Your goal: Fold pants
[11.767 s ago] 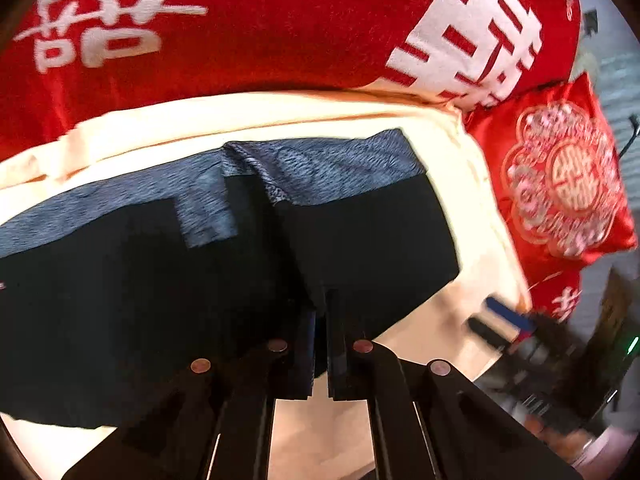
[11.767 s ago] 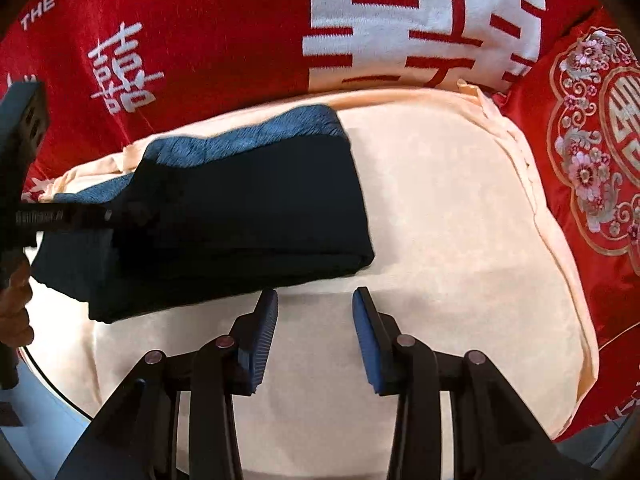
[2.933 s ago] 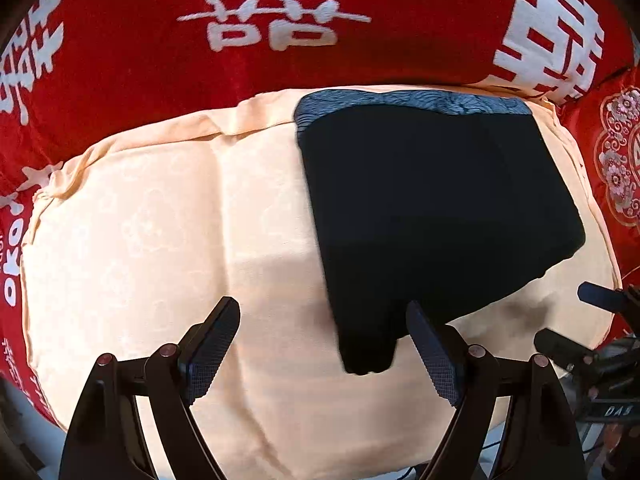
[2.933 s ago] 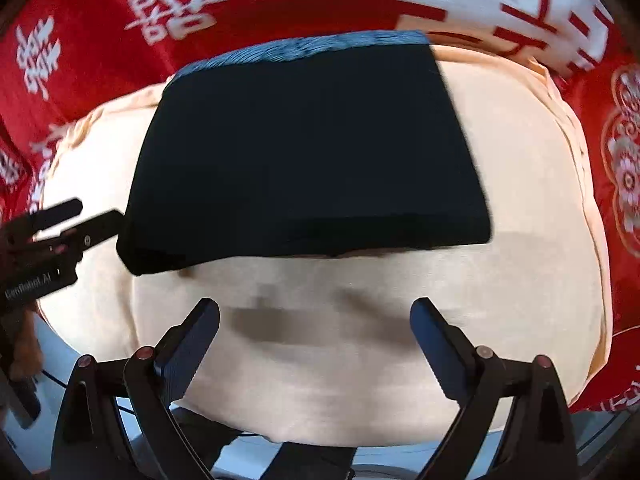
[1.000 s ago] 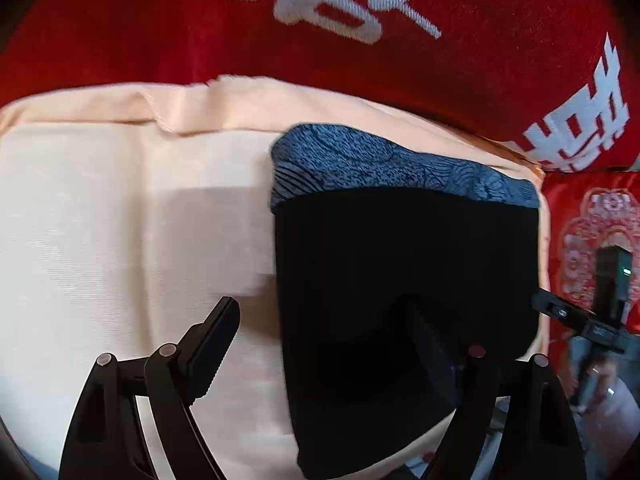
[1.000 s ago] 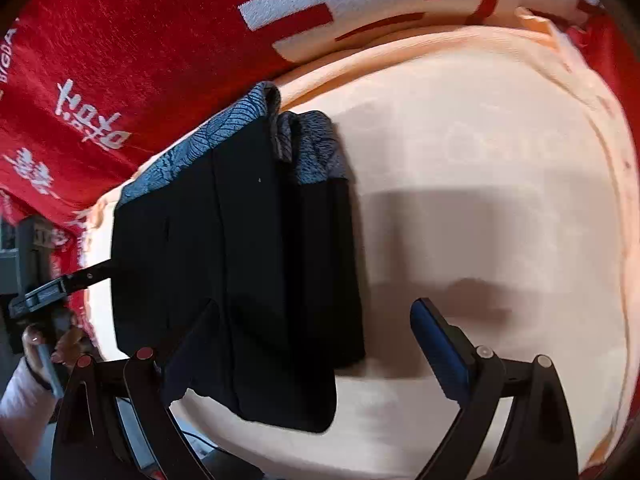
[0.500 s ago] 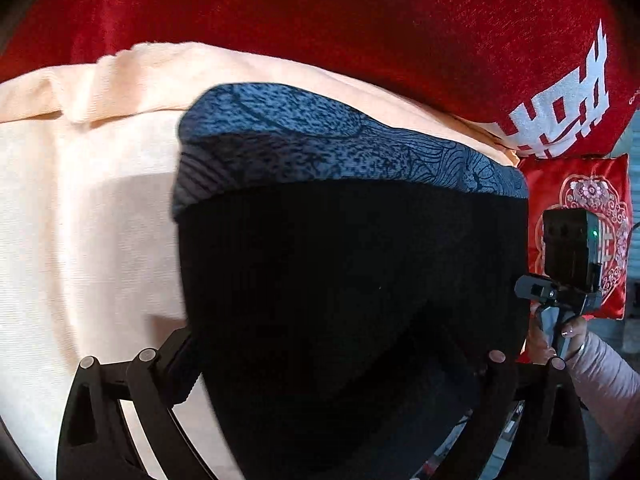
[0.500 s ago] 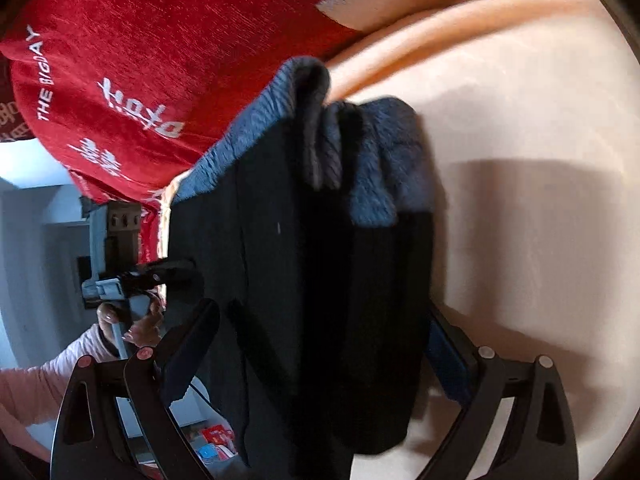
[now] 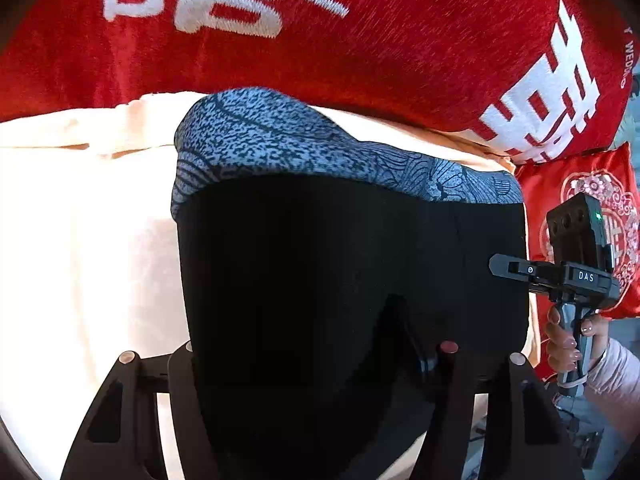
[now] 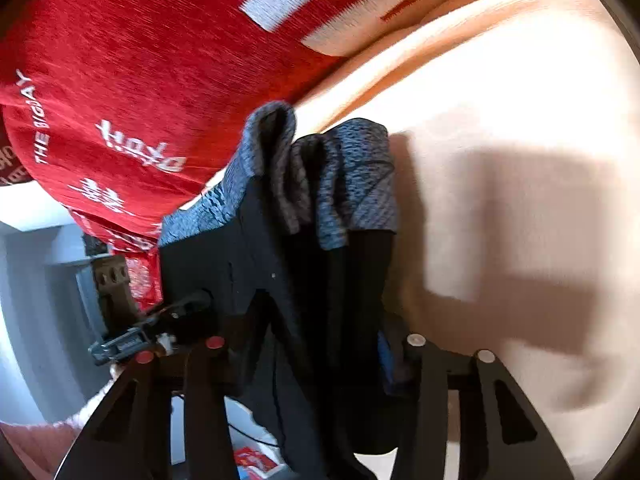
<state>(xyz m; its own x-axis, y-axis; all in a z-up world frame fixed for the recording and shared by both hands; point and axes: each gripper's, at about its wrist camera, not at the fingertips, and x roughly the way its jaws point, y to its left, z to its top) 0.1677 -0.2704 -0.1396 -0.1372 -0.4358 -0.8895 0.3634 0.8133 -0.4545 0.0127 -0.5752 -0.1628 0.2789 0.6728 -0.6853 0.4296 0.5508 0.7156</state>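
The folded pants (image 9: 340,272) are black with a blue-grey patterned waistband (image 9: 304,148). They lie on a peach cushion (image 9: 80,240). My left gripper (image 9: 304,360) straddles one end of the bundle, and the black cloth fills the space between its jaws and hides the fingertips. My right gripper (image 10: 304,344) straddles the other end, where the stacked layers (image 10: 320,208) show edge-on. In the left wrist view the right gripper (image 9: 560,272) reaches in from the right edge.
A red blanket with white characters (image 9: 320,32) rises behind the cushion. A red embroidered pillow (image 9: 600,208) stands at the right. The cushion's bare part (image 10: 500,160) stretches away beside the pants. The floor lies beyond the cushion's edge (image 10: 32,300).
Both grippers have moved in from the cushion's sides onto the two ends of the folded pants. Their wide-open jaws have narrowed around the bundle, which now fills both views.
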